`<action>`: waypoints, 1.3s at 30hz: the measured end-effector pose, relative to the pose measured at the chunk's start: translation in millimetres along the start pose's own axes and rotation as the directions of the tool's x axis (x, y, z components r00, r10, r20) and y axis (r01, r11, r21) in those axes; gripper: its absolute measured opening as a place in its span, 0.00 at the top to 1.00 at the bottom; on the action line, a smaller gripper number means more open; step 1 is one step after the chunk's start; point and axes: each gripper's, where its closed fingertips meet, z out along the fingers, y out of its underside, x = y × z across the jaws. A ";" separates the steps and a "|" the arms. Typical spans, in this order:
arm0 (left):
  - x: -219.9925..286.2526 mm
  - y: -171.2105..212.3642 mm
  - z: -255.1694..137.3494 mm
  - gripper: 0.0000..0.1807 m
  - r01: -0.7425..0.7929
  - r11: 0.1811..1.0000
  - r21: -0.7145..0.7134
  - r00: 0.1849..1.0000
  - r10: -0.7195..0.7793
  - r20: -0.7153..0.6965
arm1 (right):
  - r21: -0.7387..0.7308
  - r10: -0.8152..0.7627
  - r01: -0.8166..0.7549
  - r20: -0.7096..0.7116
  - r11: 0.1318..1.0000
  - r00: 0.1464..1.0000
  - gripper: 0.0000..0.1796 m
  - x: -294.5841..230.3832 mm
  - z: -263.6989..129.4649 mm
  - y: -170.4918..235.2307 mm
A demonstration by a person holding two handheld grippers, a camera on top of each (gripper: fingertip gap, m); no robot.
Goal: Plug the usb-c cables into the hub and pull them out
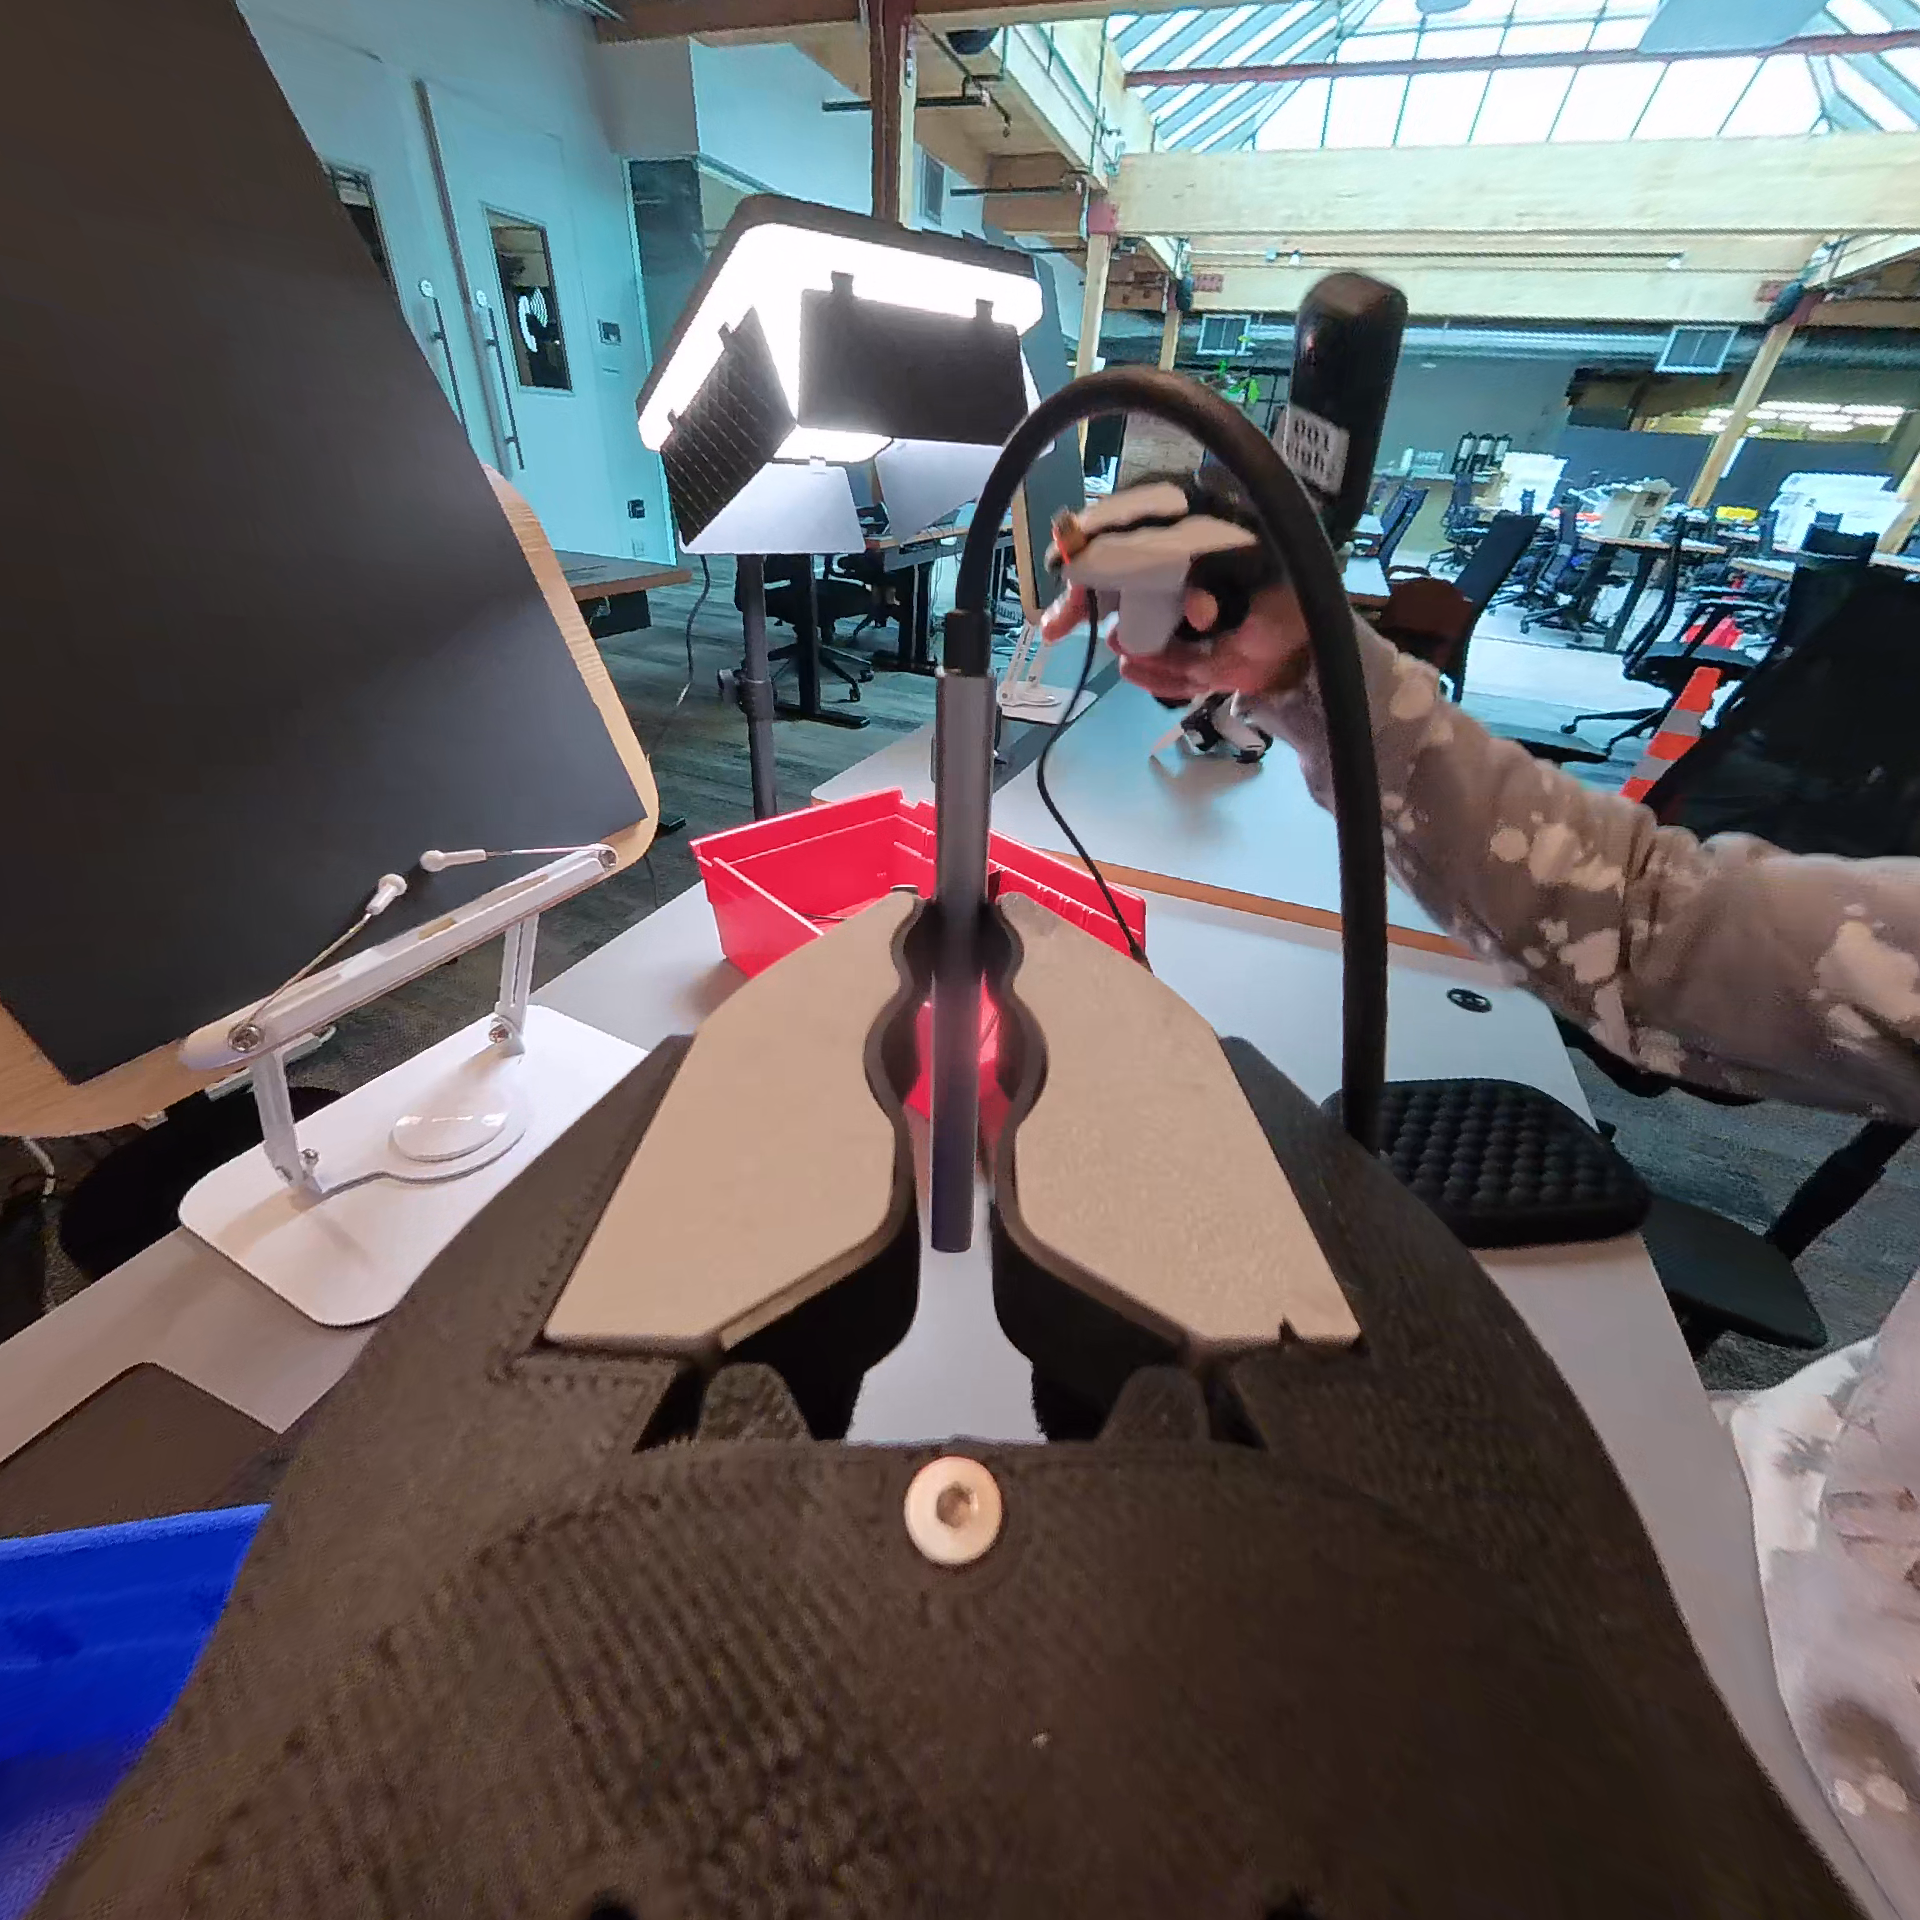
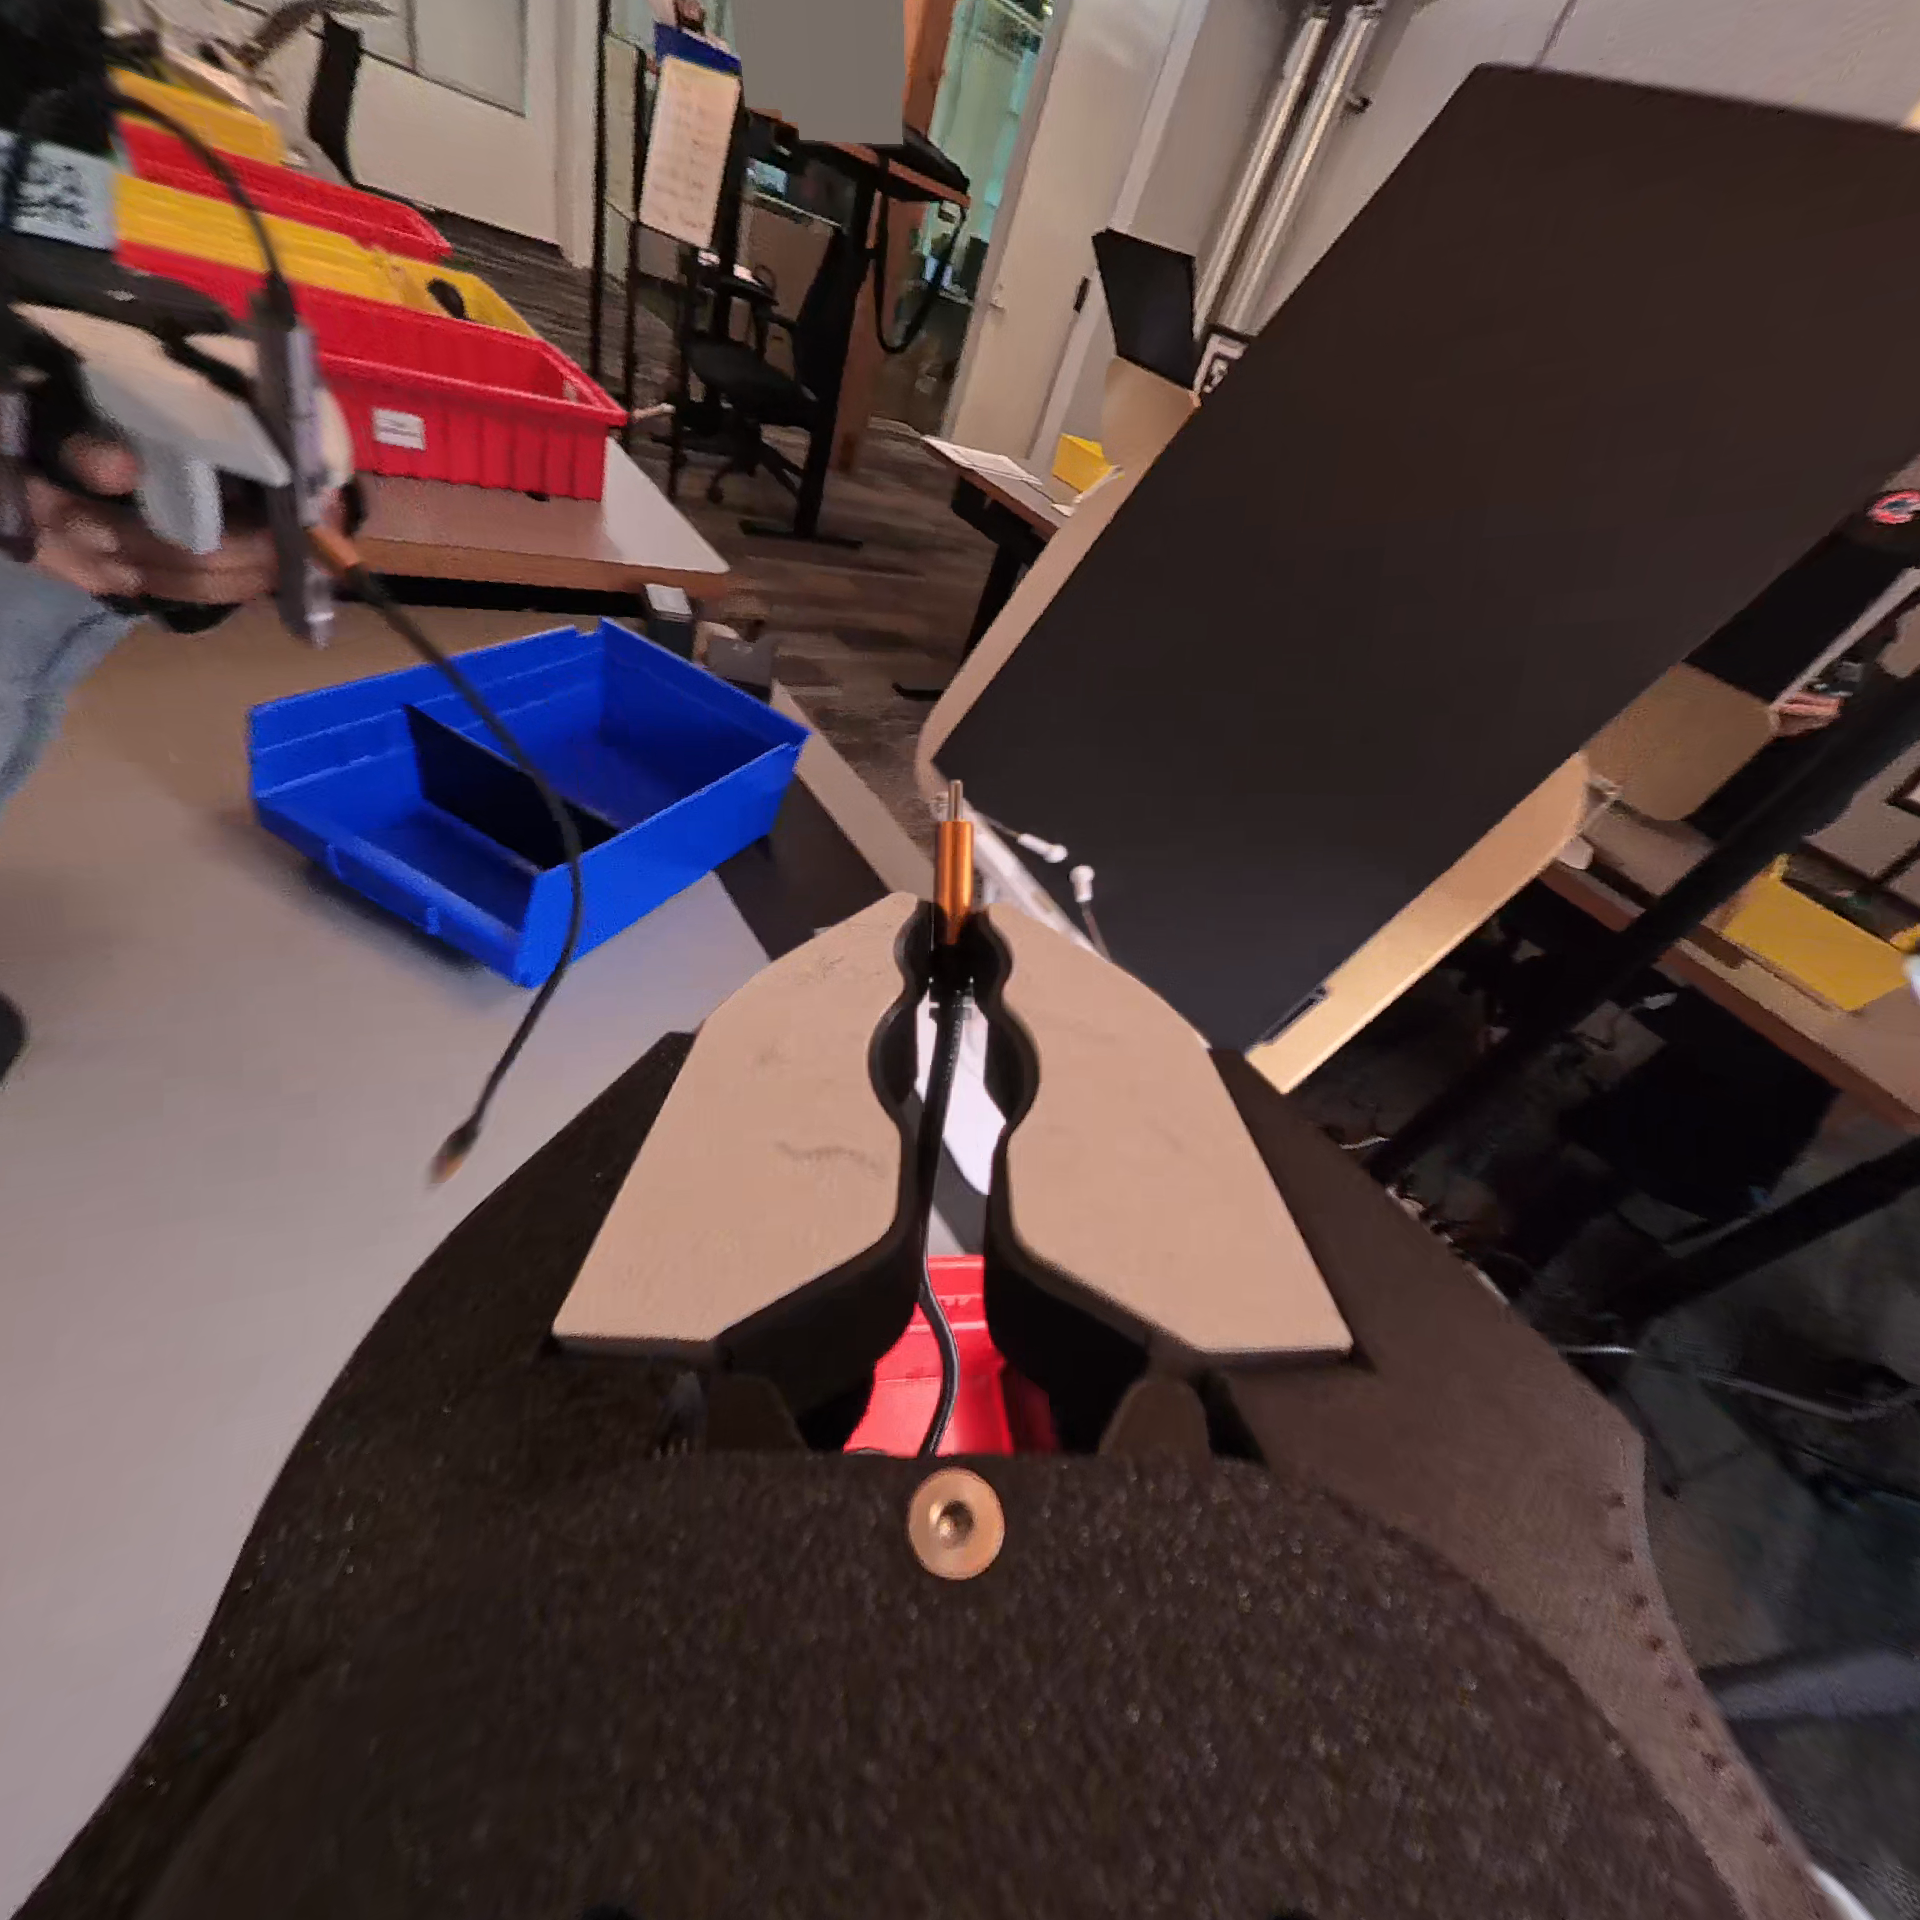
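Hub (image 1: 956, 935), a slim grey bar with a thick black lead (image 1: 1340, 644) arching off its far end, stood clamped in the closed left gripper (image 1: 956, 925), raised above the red bin (image 1: 821, 883). Right gripper (image 2: 954, 925) was shut on the orange-collared usb-c cable (image 2: 953, 868), plug tip bare and pointing away, also up off the table near that bin. Judged: nothing seated yet; aligning, plugging in and pulling out all remained. One loose cable end (image 2: 454, 1143) dangled.
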 end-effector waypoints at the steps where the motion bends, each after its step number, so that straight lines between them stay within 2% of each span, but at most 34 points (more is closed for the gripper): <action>1: 0.7 0.8 1.3 0.95 -0.003 1.000 -0.005 1.000 0.003 0.000 | -0.008 -0.005 0.005 -0.019 1.000 1.000 0.96 10.3 2.2 -5.0; 4: 4.1 1.3 4.7 0.95 -0.005 1.000 -0.006 1.000 0.005 -0.013 | -0.041 -0.014 0.011 -0.076 0.999 0.997 0.96 35.8 9.7 -7.5; 6: 6.0 1.9 6.6 0.95 -0.011 1.000 -0.012 1.000 0.011 -0.016 | -0.074 -0.023 0.014 -0.114 0.997 0.993 0.96 44.0 15.0 8.5; 8: 8.0 2.3 7.8 0.95 -0.022 1.000 -0.018 1.000 0.022 -0.017 | -0.110 -0.028 0.014 -0.134 0.994 0.991 0.96 43.3 19.7 38.7; 11: 10.5 0.6 7.6 0.95 -0.041 0.999 -0.015 0.999 0.040 -0.016 | -0.246 -0.028 -0.005 -0.131 0.969 0.991 0.96 32.0 25.4 109.5; 14: 13.3 -1.0 6.8 0.95 -0.047 0.999 -0.011 0.999 0.046 -0.026 | -0.413 -0.035 -0.001 -0.078 0.911 0.996 0.96 10.4 25.5 178.9; 17: 14.6 -0.7 7.7 0.95 -0.047 0.999 -0.015 0.998 0.047 -0.033 | -0.583 -0.093 0.072 -0.006 0.809 0.996 0.96 -8.5 20.0 229.8; 21: 16.2 3.0 12.9 0.95 -0.046 0.999 -0.029 0.998 0.044 -0.044 | -0.695 -0.196 0.162 0.030 0.700 0.980 0.96 -9.8 18.0 258.7; 25: 20.4 9.4 22.3 0.95 -0.051 0.997 -0.054 0.997 0.048 -0.061 | -0.761 -0.099 0.159 0.124 0.629 0.987 0.95 -26.7 23.2 276.8; 28: 24.4 14.5 29.5 0.95 -0.063 0.995 -0.077 0.996 0.058 -0.071 | -0.773 -0.077 0.174 0.160 0.611 0.984 0.86 -35.1 30.3 277.6; 31: 27.0 20.1 36.7 0.95 -0.070 0.993 -0.098 0.995 0.062 -0.083 | -0.692 -0.026 0.100 0.117 0.715 0.993 0.81 -35.5 42.5 247.6; 35: 27.2 25.2 43.2 0.95 -0.067 0.992 -0.111 0.994 0.057 -0.094 | -0.443 0.057 -0.026 0.057 0.896 0.997 0.81 -37.6 53.3 172.1; 39: 29.9 26.5 48.0 0.95 -0.062 0.993 -0.100 0.992 0.051 -0.113 | -0.164 0.108 -0.087 0.122 0.983 0.987 0.81 -67.5 52.8 95.7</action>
